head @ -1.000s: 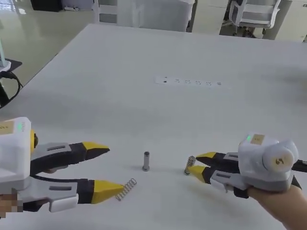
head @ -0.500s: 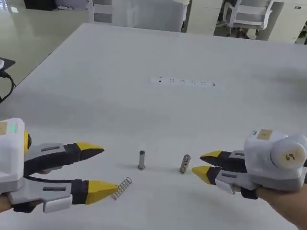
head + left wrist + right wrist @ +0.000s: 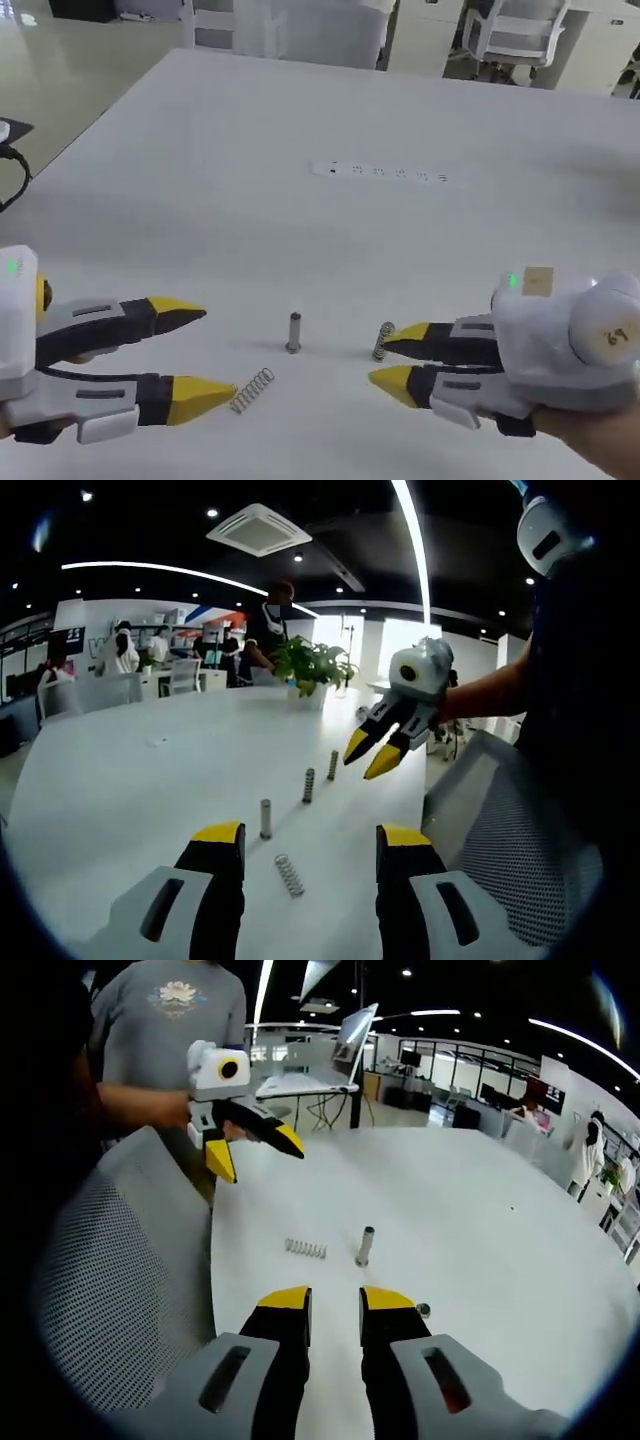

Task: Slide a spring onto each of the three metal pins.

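Jaws wide on left gripper (image 3: pixel 220 352), narrower on right gripper (image 3: pixel 378 359), both empty; loose spring (image 3: pixel 252 389) lies flat at the left's tip, slanting toward the bare pin (image 3: pixel 293 332).

Shiny metal pin (image 3: pixel 294 332), wire spring (image 3: pixel 251 390), matt smooth table (image 3: pixel 300 230).
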`<act>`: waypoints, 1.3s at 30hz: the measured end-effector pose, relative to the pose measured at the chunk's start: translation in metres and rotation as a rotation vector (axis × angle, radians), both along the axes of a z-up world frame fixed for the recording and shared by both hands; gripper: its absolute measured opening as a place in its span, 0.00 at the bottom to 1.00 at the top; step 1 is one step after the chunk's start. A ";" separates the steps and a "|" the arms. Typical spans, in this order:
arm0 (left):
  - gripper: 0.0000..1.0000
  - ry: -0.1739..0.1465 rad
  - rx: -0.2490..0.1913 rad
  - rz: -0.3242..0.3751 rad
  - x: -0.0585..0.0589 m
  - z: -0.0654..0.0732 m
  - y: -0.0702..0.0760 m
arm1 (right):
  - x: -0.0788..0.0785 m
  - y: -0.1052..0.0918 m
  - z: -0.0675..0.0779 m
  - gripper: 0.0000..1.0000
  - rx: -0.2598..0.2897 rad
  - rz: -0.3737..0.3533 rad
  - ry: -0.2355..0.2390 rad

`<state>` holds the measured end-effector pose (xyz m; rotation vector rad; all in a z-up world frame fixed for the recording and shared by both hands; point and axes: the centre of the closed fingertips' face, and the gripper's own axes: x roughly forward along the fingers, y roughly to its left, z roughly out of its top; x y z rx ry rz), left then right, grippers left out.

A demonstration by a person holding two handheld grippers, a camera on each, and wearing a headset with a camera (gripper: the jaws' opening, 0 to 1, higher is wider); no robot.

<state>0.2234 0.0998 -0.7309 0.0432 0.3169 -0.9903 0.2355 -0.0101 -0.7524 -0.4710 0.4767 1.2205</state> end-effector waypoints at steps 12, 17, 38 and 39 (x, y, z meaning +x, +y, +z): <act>0.48 0.010 0.036 0.015 -0.012 -0.011 0.010 | -0.010 0.045 -0.006 0.17 -0.141 0.276 -0.065; 0.48 0.012 0.036 0.026 -0.014 -0.012 0.013 | -0.012 0.059 -0.014 0.18 -0.205 0.382 -0.109; 0.48 0.036 0.042 0.038 -0.021 -0.021 0.016 | -0.014 0.100 -0.066 0.16 -0.417 0.720 -0.146; 0.48 0.038 0.041 0.039 -0.021 -0.022 0.017 | -0.014 0.101 -0.068 0.16 -0.419 0.725 -0.142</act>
